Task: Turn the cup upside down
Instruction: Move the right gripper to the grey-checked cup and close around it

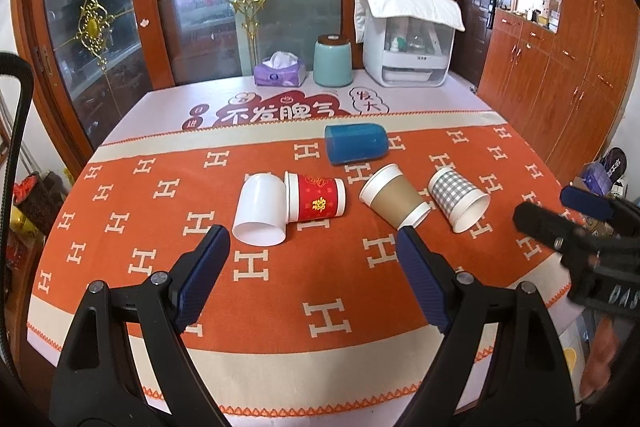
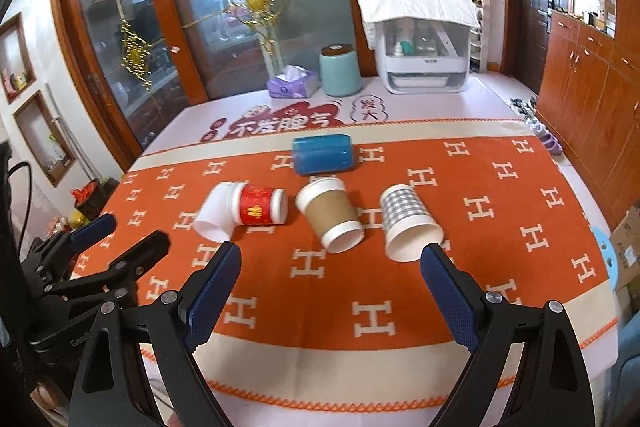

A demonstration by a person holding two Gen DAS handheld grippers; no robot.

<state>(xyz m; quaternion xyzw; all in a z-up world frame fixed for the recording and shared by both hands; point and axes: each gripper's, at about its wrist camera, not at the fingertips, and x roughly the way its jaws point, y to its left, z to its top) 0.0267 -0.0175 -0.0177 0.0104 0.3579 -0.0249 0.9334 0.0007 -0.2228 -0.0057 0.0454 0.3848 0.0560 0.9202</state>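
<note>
Several cups lie on their sides on the orange cloth [image 1: 280,291]: a white cup [image 1: 260,209], a red cup [image 1: 316,202] touching it, a brown cup [image 1: 394,202], a grey checked cup [image 1: 458,201] and a blue cup [image 1: 356,142] farther back. The right wrist view shows them too: white [image 2: 216,213], red [image 2: 260,207], brown [image 2: 330,213], checked [image 2: 408,223], blue [image 2: 322,153]. My left gripper [image 1: 314,237] is open and empty, in front of the white and brown cups. My right gripper [image 2: 330,255] is open and empty, in front of the brown and checked cups.
At the table's far side stand a purple tissue box [image 1: 280,70], a teal canister [image 1: 332,61] and a white appliance under a towel [image 1: 408,39]. Wooden cabinets [image 1: 560,67] line the right. The table's front edge [image 1: 280,403] is near the grippers.
</note>
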